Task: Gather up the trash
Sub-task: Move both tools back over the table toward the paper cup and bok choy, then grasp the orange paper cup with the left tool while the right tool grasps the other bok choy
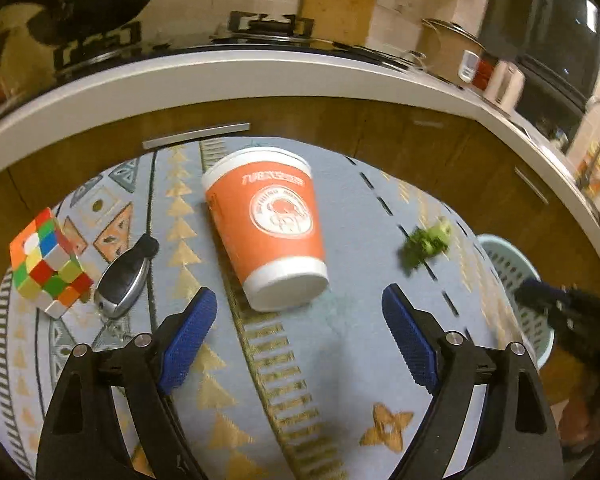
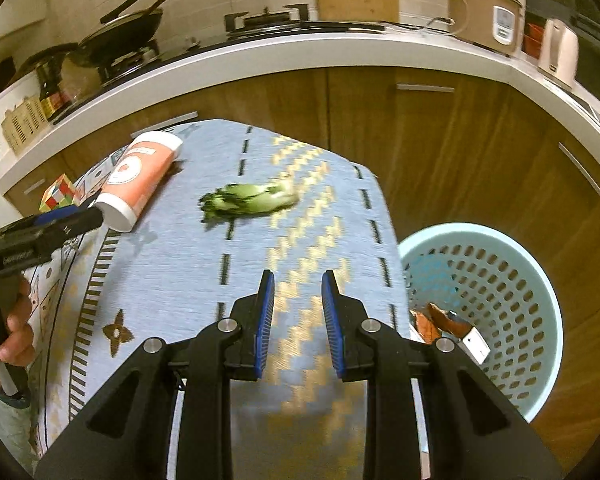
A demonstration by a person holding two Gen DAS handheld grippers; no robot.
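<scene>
Spread left tool facing toppled cup

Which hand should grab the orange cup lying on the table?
Probably left: the left gripper is open right in front of the orange cup. The right gripper faces the green scrap, farther from the cup.
</scene>
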